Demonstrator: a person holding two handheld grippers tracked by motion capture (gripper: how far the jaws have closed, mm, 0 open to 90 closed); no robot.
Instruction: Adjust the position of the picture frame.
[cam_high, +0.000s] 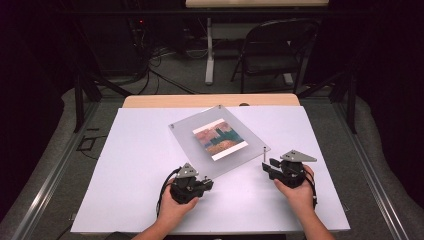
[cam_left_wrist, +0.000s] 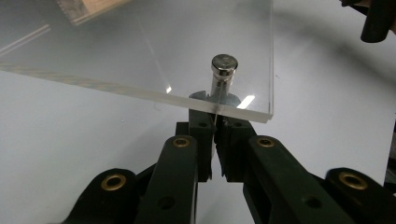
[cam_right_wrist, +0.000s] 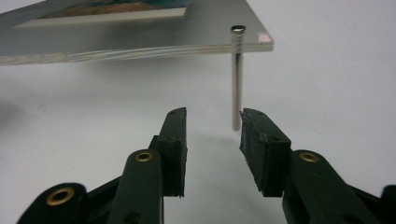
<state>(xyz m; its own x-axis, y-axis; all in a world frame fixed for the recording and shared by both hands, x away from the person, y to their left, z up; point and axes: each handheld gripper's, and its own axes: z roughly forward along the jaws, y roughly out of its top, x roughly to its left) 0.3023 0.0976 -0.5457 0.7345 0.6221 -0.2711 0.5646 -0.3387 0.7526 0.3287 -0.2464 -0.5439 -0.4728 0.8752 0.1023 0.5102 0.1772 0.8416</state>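
Left claw (cam_left_wrist: 215, 122) clamped on metal standoff (cam_left_wrist: 223, 74) under near corner of clear panel (cam_left_wrist: 140, 51). Right claw (cam_right_wrist: 212, 135) apart, empty; thin pin (cam_right_wrist: 237, 79) just ahead, holding panel corner off surface (cam_high: 130, 165). Picture (cam_high: 220, 138) sandwiched inside panel.

My forearms are bare, with no sleeves. Each hand-held gripper is matte black: the left hand-held gripper (cam_high: 206, 184) and the right hand-held gripper (cam_high: 267, 165) both carry a grey three-cornered plate on top and trail a black cable. Their two jaw arms are chunky black links pinned with brass-coloured bushings, ending in blocky, slightly scuffed black pads (cam_right_wrist: 173, 140).
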